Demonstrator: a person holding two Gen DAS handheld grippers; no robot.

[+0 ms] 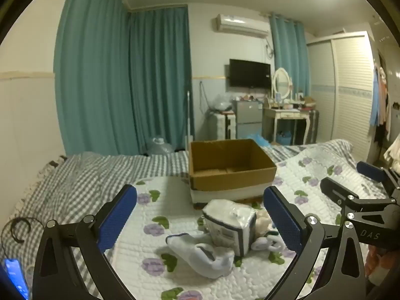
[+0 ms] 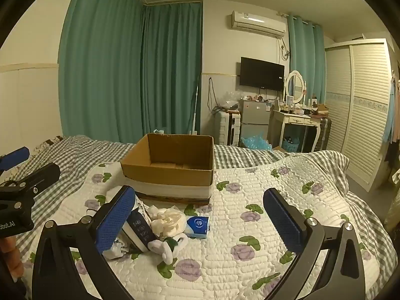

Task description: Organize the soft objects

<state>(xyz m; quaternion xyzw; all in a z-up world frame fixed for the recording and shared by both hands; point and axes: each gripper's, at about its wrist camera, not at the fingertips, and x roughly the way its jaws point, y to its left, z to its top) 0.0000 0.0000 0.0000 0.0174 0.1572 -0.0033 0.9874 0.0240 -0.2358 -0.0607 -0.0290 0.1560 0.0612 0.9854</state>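
Note:
An open cardboard box (image 1: 232,175) (image 2: 172,175) stands on the floral quilt, empty inside. In front of it lies a heap of soft things: a plastic-wrapped tissue pack (image 1: 228,226) (image 2: 140,227), a light blue sock (image 1: 200,253), a cream cloth bundle (image 2: 168,221) and a small blue tissue packet (image 2: 197,226). My left gripper (image 1: 200,220) is open, just above and before the heap. My right gripper (image 2: 200,222) is open to the right of the heap; its left finger hides part of the pack. It also shows at the right of the left wrist view (image 1: 350,182).
The bed has a floral quilt (image 2: 262,225) over a grey checked sheet (image 1: 82,177). A phone (image 1: 15,277) and a black cable lie at the left. Teal curtains, a small fridge (image 2: 255,117), a dressing table and a wardrobe stand beyond the bed.

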